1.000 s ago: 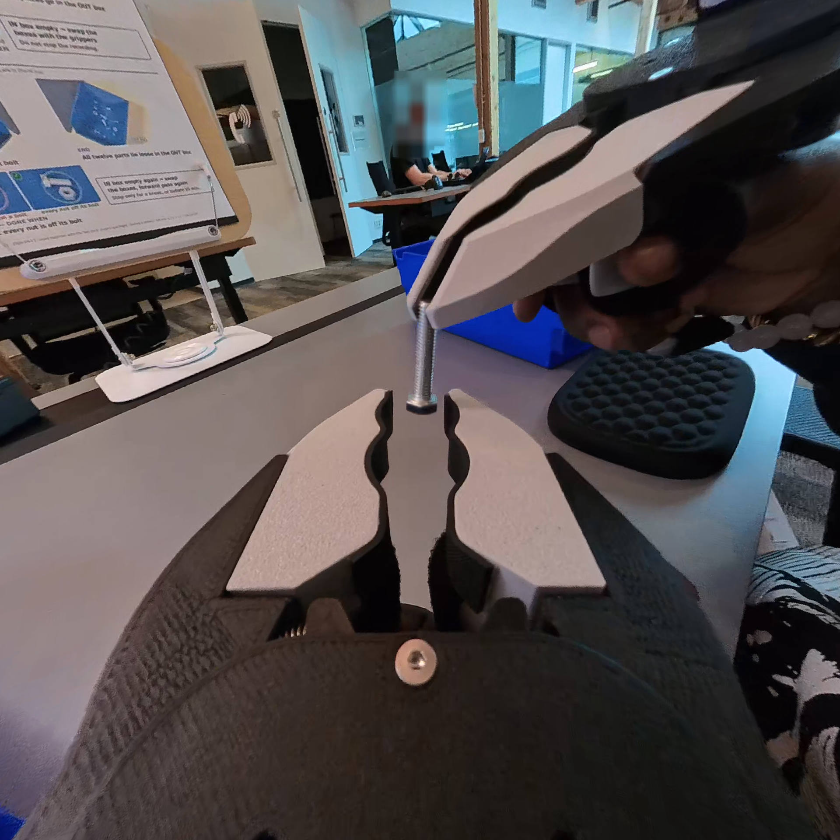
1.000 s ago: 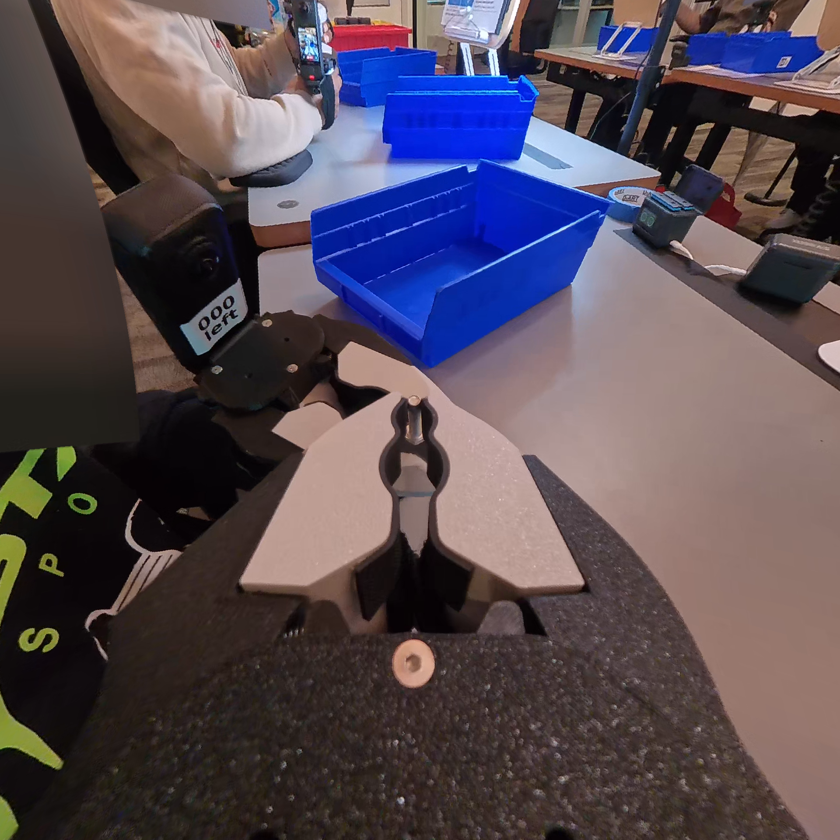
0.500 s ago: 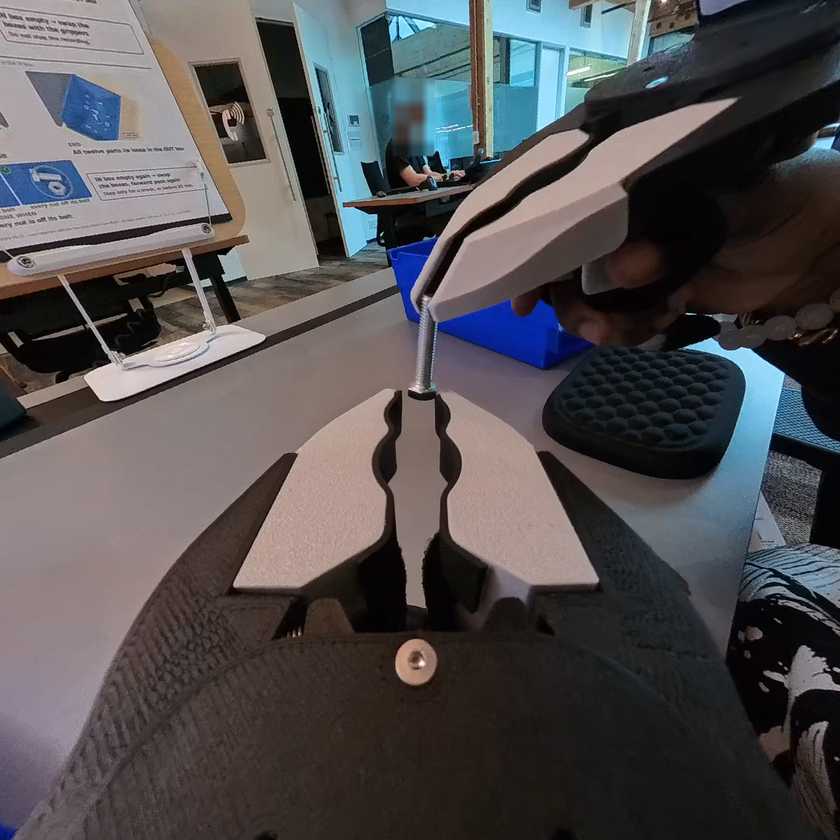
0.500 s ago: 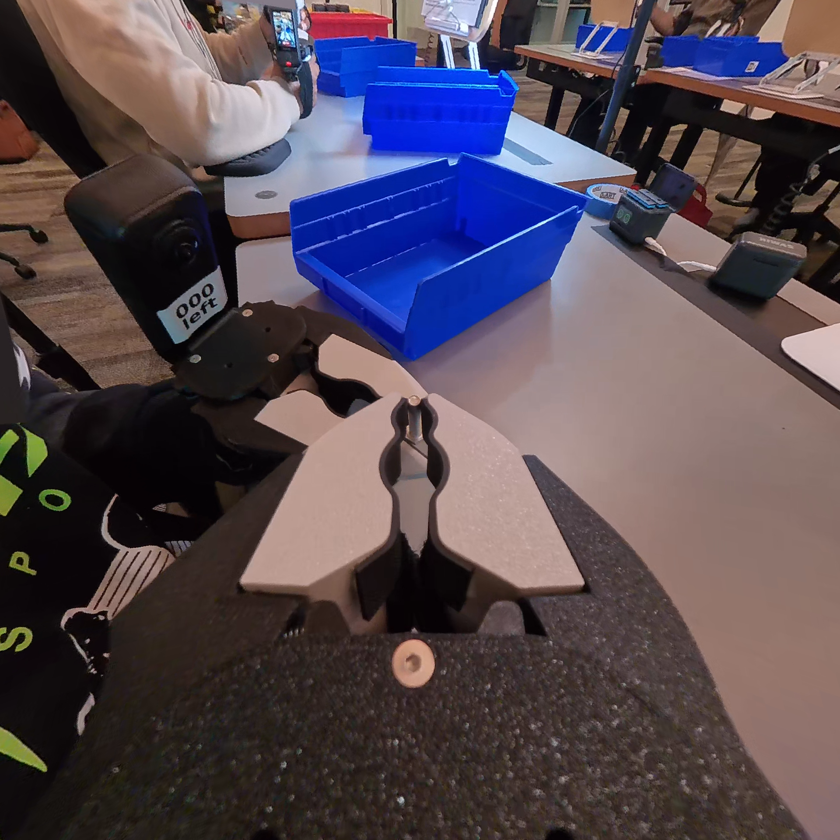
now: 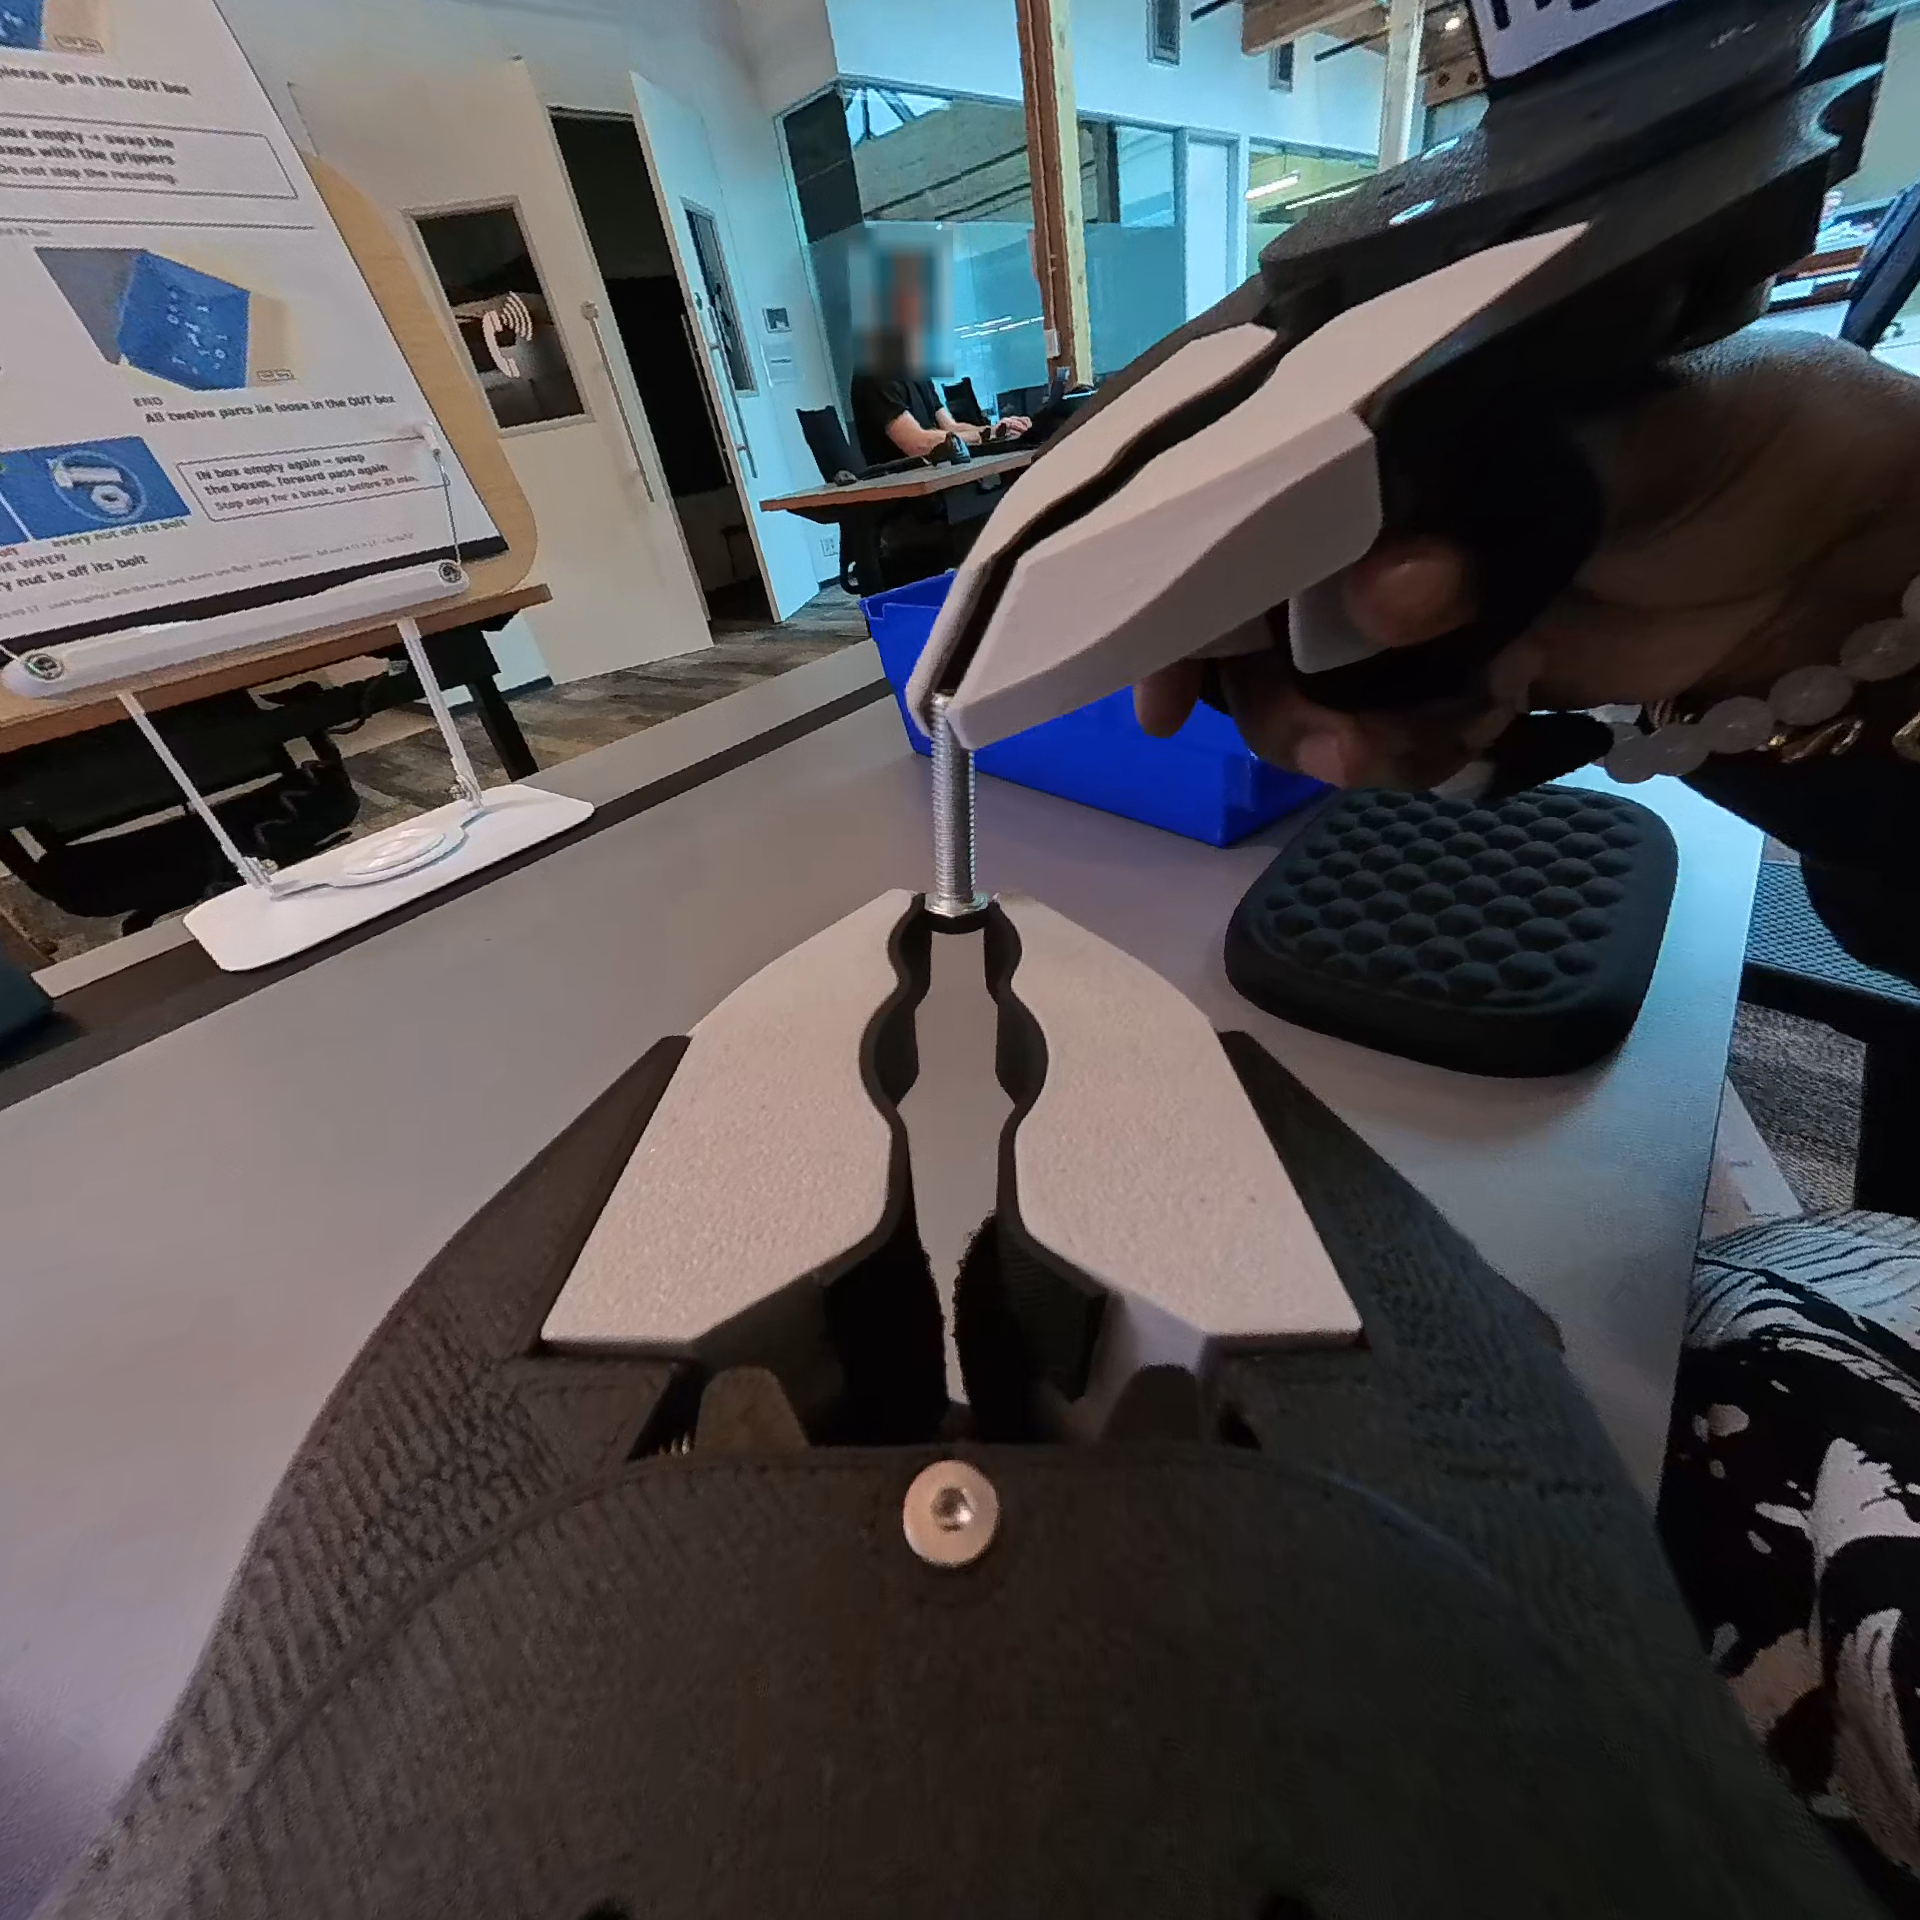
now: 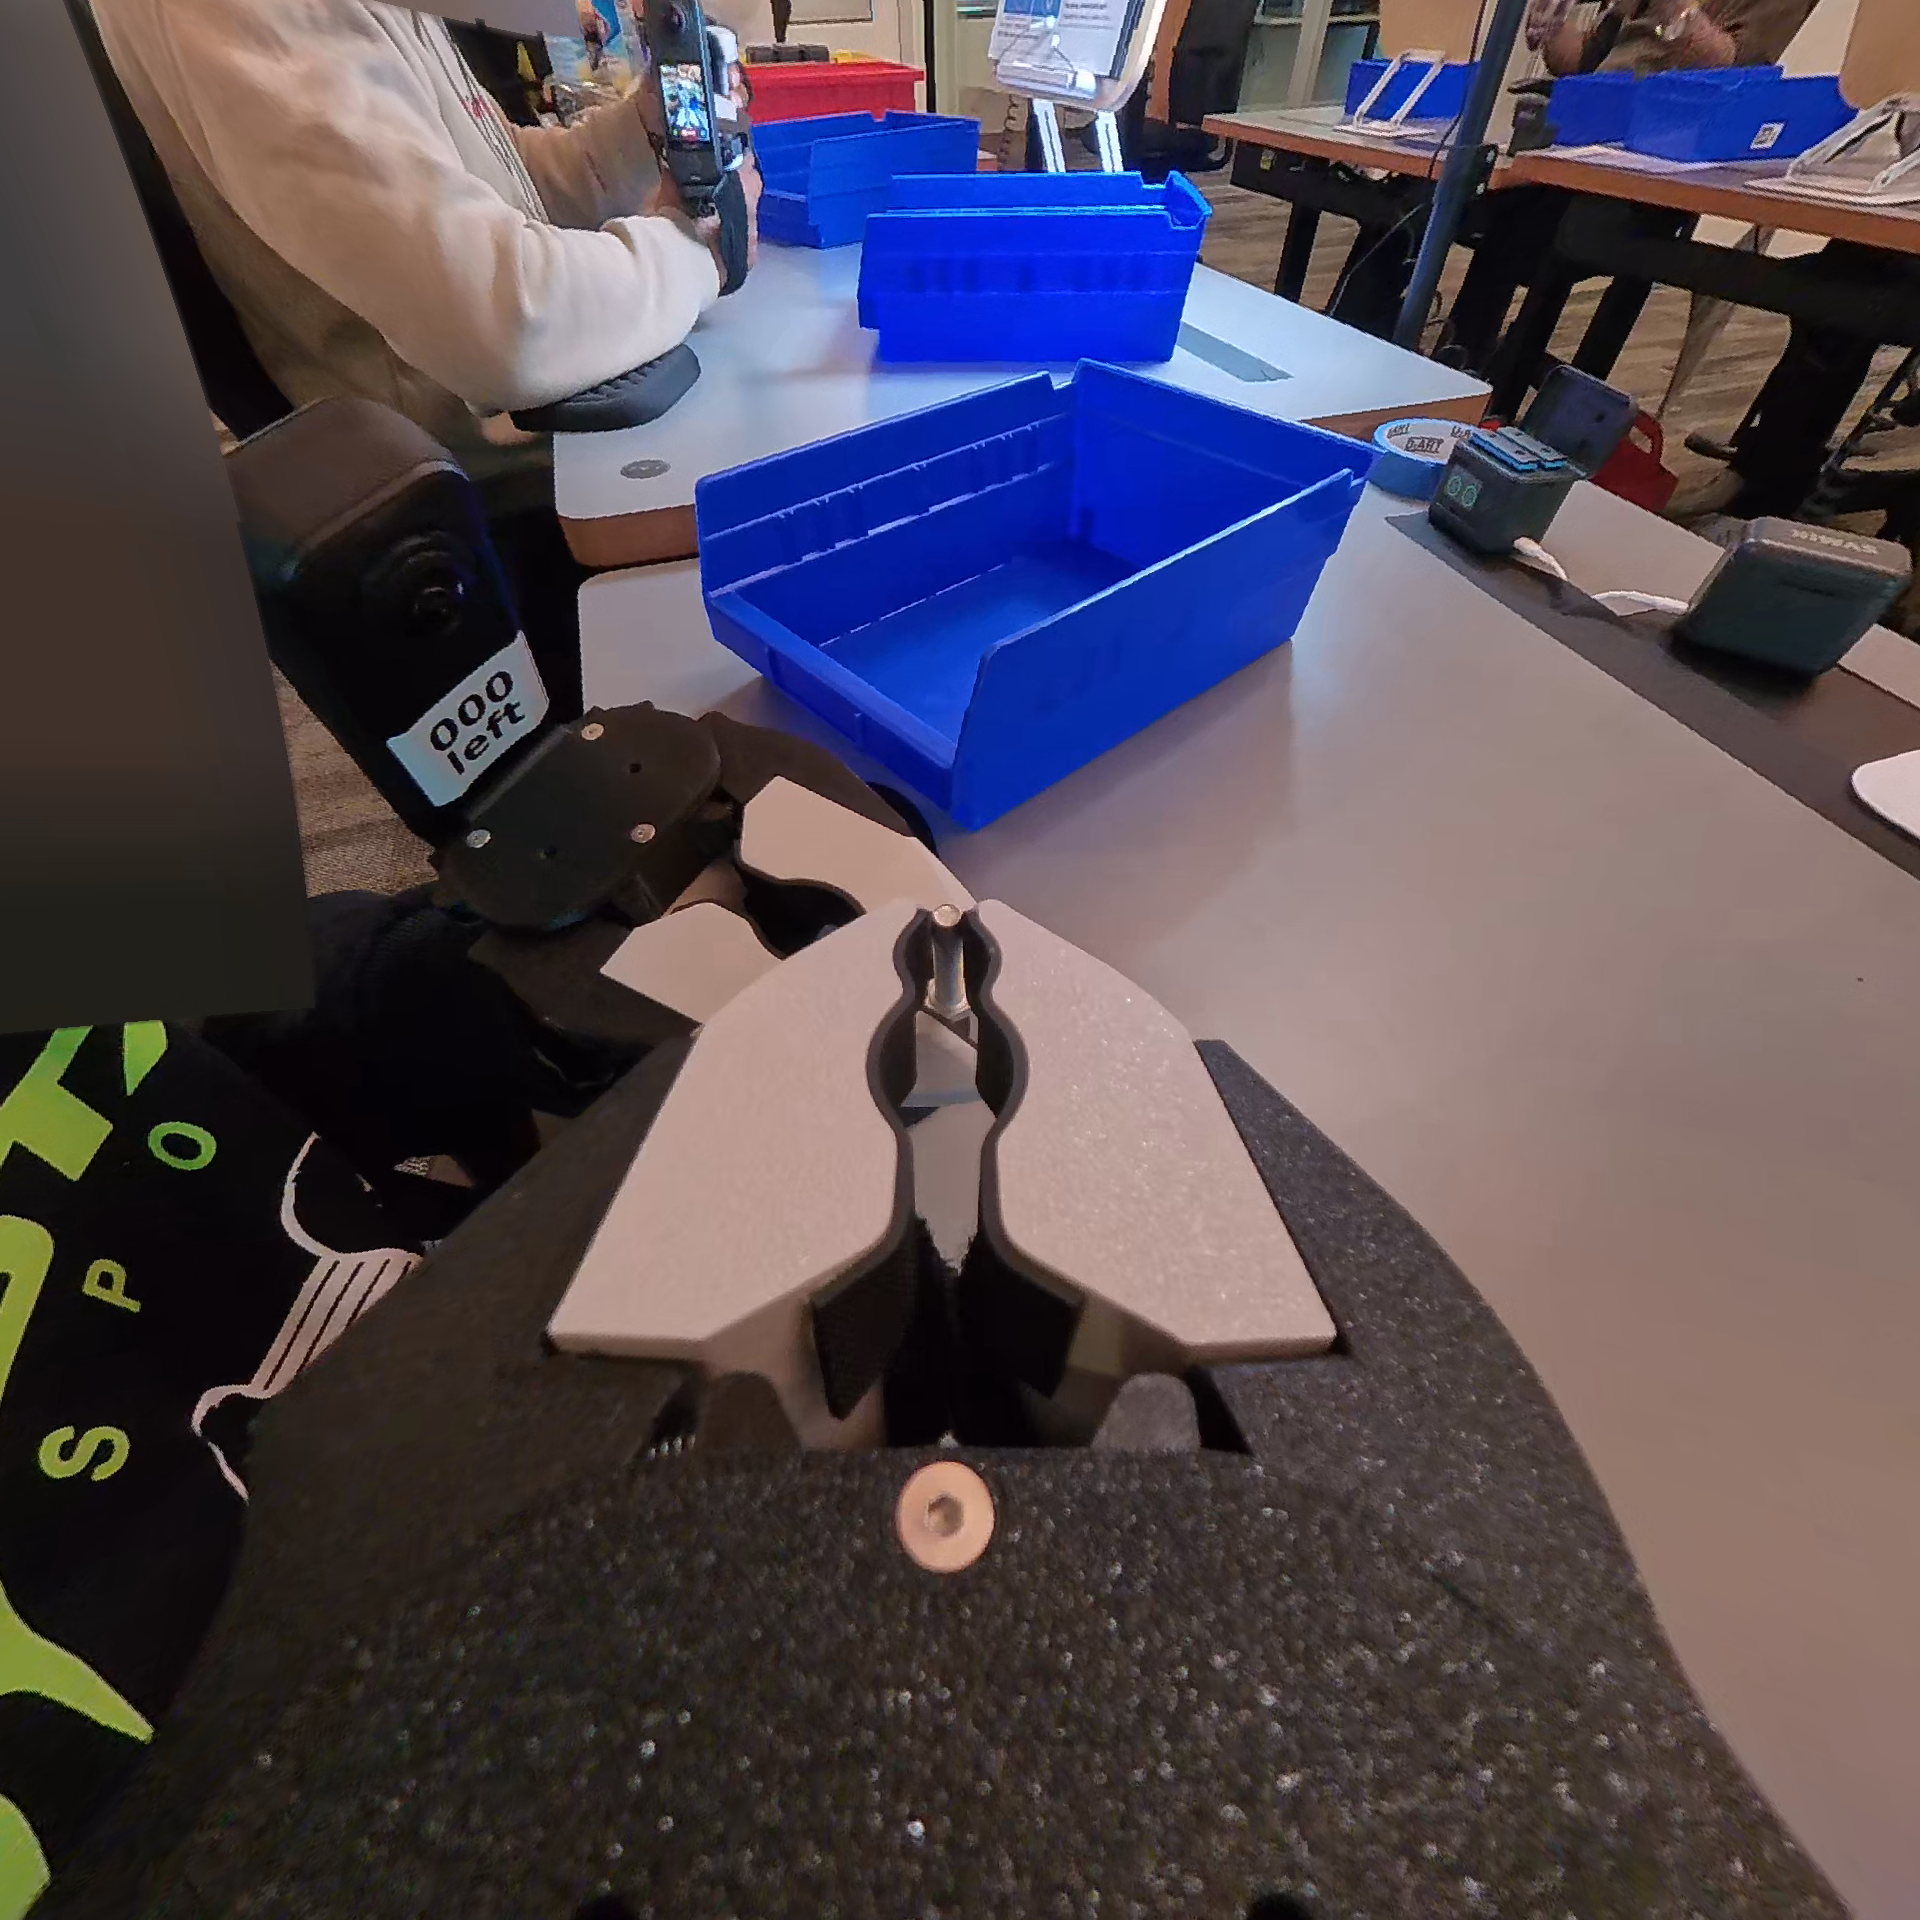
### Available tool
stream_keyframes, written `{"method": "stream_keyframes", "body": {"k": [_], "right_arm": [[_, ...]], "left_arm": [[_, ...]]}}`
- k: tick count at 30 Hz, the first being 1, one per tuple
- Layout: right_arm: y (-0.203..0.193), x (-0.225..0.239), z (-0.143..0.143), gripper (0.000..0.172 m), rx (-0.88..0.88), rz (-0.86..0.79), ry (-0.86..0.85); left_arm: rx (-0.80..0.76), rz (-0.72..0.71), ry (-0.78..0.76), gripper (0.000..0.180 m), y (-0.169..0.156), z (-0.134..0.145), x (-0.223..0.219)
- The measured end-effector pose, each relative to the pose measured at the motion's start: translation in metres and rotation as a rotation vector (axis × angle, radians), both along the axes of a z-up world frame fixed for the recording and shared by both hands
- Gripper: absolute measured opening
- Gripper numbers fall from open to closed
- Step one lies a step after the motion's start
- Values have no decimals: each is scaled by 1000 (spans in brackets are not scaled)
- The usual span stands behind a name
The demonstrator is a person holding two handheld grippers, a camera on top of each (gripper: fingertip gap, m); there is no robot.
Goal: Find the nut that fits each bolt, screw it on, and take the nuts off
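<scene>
While my right fingers (image 5: 940,698) stay clamped on the top end of a silver bolt (image 5: 951,805), holding it upright above the grey counter (image 5: 416,1039), my left fingers (image 5: 954,914) are closed on the nut (image 5: 954,908) at its lower end (both tips press its sides). Behind the bolt sit a blue bin (image 5: 1091,743) and a black wrist pad (image 5: 1455,920).

Black pad (image 5: 1455,925) on grey desk (image 5: 312,1143); sign on stand (image 5: 208,312) at back. Tape roll (image 6: 1408,452), 2 small grey boxes (image 6: 1797,608) nr desk edge.
</scene>
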State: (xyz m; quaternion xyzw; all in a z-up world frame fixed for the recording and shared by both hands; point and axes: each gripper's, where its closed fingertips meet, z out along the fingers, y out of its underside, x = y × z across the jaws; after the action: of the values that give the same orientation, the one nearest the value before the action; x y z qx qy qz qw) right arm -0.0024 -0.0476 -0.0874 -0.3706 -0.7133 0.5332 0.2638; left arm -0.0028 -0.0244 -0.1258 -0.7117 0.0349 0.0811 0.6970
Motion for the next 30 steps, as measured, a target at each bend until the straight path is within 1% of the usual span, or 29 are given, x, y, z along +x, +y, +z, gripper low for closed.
{"method": "stream_keyframes", "body": {"k": [2,4,5,7,10,11,13,15,17,22,25,30], "right_arm": [[2,1,0,8,2,8,-3],[7,6,-4,18,29,27,-21],[11,11,-10,21,57,51,-54],[19,26,-37,23,152,151,-177],[34,47,-92,25,370,308,-359],[39,51,-107,25,442,348,-394],[43,54,-124,25,547,421,-410],[42,49,-130,23,597,466,-405],[43,43,-137,21,614,460,-458],[46,39,-150,19,595,306,-650],[46,39,-150,20,618,281,-637],[43,37,-151,18,646,331,-593]], "left_arm": [[-7,-22,-17,10,0,-1,1],[-11,-24,-21,10,-3,-1,-2],[-15,-28,-27,10,-5,-1,-4],[-10,-49,-47,10,-10,-1,-6],[-2,-98,-85,10,-13,-1,-5],[-3,-106,-86,10,-13,-2,-4],[-12,-119,-86,10,-12,-4,-2],[-13,-122,-86,10,-12,-4,-2],[-8,-119,-94,10,-12,-4,-3],[-7,-120,-99,10,-12,-4,-4],[-5,-126,-105,10,-13,-4,-4],[6,-131,-124,10,-14,-3,-5]]}}
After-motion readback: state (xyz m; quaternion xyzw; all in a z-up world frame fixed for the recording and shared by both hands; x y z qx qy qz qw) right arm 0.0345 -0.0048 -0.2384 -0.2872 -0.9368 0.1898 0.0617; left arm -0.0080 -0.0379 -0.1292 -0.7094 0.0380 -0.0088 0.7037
